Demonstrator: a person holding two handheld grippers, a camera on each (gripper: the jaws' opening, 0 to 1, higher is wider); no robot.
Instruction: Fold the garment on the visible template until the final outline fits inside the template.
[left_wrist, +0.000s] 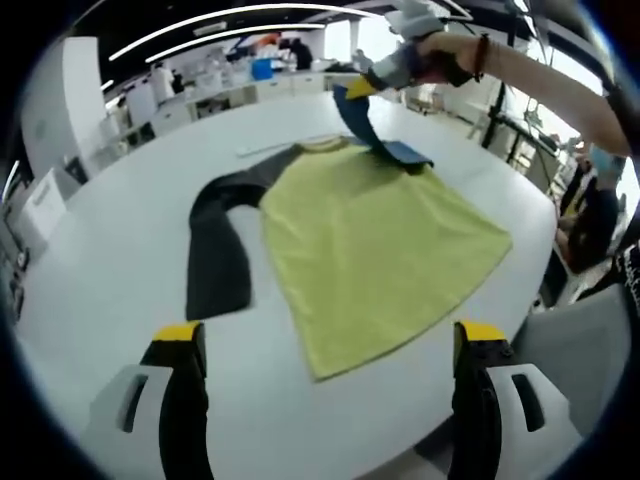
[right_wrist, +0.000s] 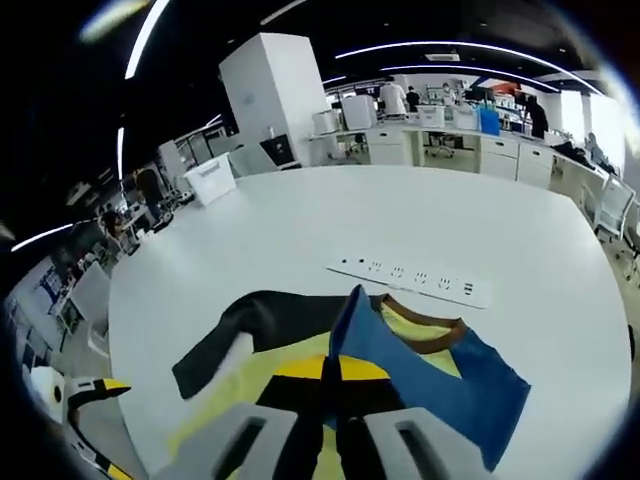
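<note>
Across the broad white round-edged bench (left_wrist: 100, 260) lies the garment, a yellow-green knit shirt with one charcoal sleeve and one blue sleeve (left_wrist: 370, 250), spread flat with its brown-trimmed neck away from the left tool and its hem toward it, so the whole body is open for folding; no printed template outline can be made out under it, so whether the shirt sits inside one cannot be told; the charcoal sleeve (left_wrist: 215, 250) trails out flat on the bench to one side, untouched, while the blue sleeve (right_wrist: 440, 375) is lifted off the bench at the shoulder, apparently so that it can be carried across the yellow body as a first fold; a long white power strip (right_wrist: 415, 278) rests just beyond the collar, apart from the cloth; the right tool (right_wrist: 333, 375) has its yellow-tipped jaws pressed together on the blue sleeve's edge, holding it up; the left tool (left_wrist: 330, 345) hovers near the hem with its jaws wide apart, gripping nothing, likely waiting to pin or take a corner.
</note>
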